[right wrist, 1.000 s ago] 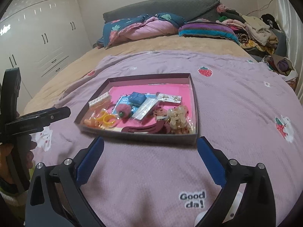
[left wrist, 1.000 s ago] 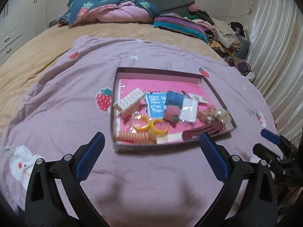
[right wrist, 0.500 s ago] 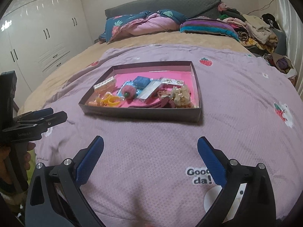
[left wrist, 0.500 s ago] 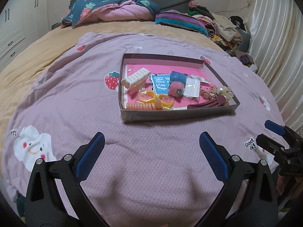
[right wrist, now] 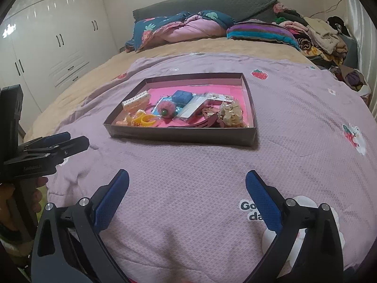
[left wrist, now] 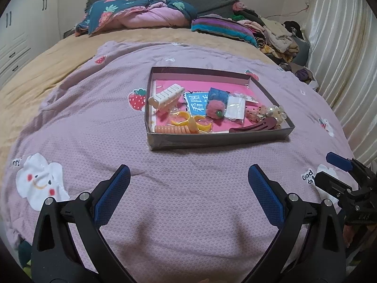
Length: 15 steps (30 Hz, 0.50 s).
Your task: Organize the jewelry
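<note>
Left wrist view: left gripper (left wrist: 189, 179) spread wide, empty, above lilac blanket (left wrist: 94, 118); jewelry tray (left wrist: 219, 139) well ahead, holding white clip (left wrist: 166, 96), yellow rings (left wrist: 188, 122). Right wrist view: right gripper (right wrist: 187, 184) likewise spread, empty; tray (right wrist: 181, 135) ahead, centred on blanket.

Lilac strawberry-print blanket (left wrist: 188, 188); pink-lined tray (left wrist: 212, 139); blue fingers (left wrist: 113, 195).

Tray (left wrist: 219, 139) on blanket (left wrist: 99, 127), ahead of both grippers; pillows (left wrist: 141, 16) behind.
</note>
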Each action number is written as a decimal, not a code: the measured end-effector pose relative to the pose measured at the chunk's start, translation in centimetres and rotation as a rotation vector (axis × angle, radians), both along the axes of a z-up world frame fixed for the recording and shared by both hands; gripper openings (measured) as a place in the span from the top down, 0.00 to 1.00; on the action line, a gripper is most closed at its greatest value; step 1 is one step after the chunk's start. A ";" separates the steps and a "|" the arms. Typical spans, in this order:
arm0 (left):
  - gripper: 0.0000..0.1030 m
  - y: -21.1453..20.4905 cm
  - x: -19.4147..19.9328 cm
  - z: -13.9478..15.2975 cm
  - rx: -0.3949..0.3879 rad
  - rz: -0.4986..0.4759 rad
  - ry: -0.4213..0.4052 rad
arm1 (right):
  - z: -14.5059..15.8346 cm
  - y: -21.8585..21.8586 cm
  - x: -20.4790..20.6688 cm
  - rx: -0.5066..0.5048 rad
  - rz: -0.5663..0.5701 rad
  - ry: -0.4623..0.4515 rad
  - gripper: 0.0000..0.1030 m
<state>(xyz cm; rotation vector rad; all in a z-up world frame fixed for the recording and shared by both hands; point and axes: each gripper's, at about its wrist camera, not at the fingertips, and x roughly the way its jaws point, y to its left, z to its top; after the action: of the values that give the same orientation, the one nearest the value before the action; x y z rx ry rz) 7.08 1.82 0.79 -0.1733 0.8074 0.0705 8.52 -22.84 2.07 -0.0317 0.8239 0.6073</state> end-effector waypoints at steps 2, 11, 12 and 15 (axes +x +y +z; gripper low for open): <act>0.09 0.0 0.0 0.1 0.001 0.000 -0.002 | 0.0 0.0 0.0 -0.001 -0.001 -0.002 0.04; 0.09 0.1 0.0 0.5 0.002 0.006 -0.012 | 0.4 0.0 -0.1 0.005 -0.007 -0.014 0.04; 0.09 0.1 0.0 0.5 0.003 0.006 -0.012 | 0.5 0.0 -0.1 0.006 -0.009 -0.015 0.04; 0.09 0.1 0.0 0.5 0.003 0.007 -0.014 | 0.5 0.0 -0.1 0.004 -0.009 -0.015 0.04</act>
<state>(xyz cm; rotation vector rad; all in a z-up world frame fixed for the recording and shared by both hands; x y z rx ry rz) 7.10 1.94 1.32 -0.1731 0.7929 0.0771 8.43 -22.83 2.57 -0.0291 0.8077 0.5999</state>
